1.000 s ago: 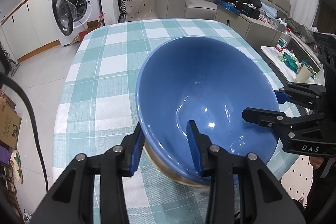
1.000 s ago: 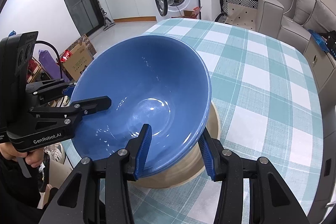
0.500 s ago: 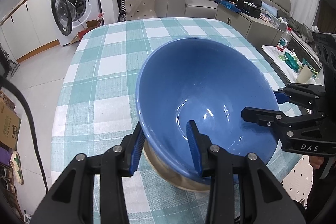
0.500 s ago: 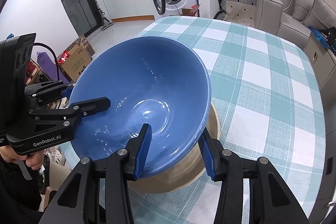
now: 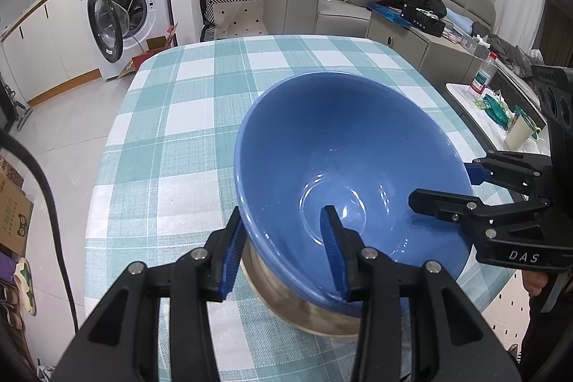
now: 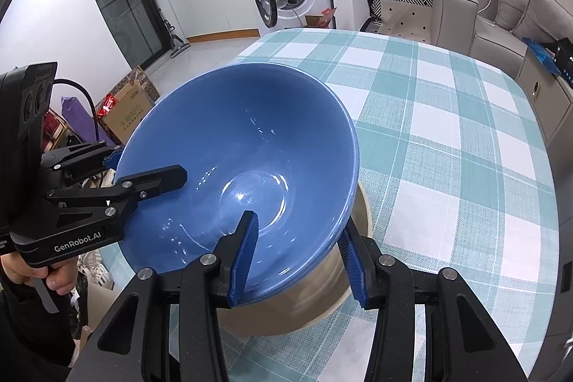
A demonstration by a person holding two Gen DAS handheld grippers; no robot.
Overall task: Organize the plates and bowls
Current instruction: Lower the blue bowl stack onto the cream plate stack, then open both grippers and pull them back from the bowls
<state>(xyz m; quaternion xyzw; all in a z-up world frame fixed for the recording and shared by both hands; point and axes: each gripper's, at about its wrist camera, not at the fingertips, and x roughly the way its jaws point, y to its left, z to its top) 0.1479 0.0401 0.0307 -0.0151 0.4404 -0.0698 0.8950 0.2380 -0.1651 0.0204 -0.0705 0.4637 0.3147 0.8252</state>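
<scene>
Your left gripper (image 5: 283, 249) has just been loosening, its fingers straddling the blue bowl (image 5: 343, 167) rim; your right gripper (image 6: 297, 253) straddles it too. Bowl sits mid-frame, nested in a beige bowl (image 6: 322, 303) on the table (image 6: 447, 131).

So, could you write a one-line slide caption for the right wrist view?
Two handheld grippers, right gripper and left gripper, straddle the rim of a blue bowl nested in a beige bowl on a checked tablecloth.

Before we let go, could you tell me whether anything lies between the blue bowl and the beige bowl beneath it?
Nothing visible does: the blue bowl already sits nested in the beige bowl, with both grippers straddling its rim.
</scene>
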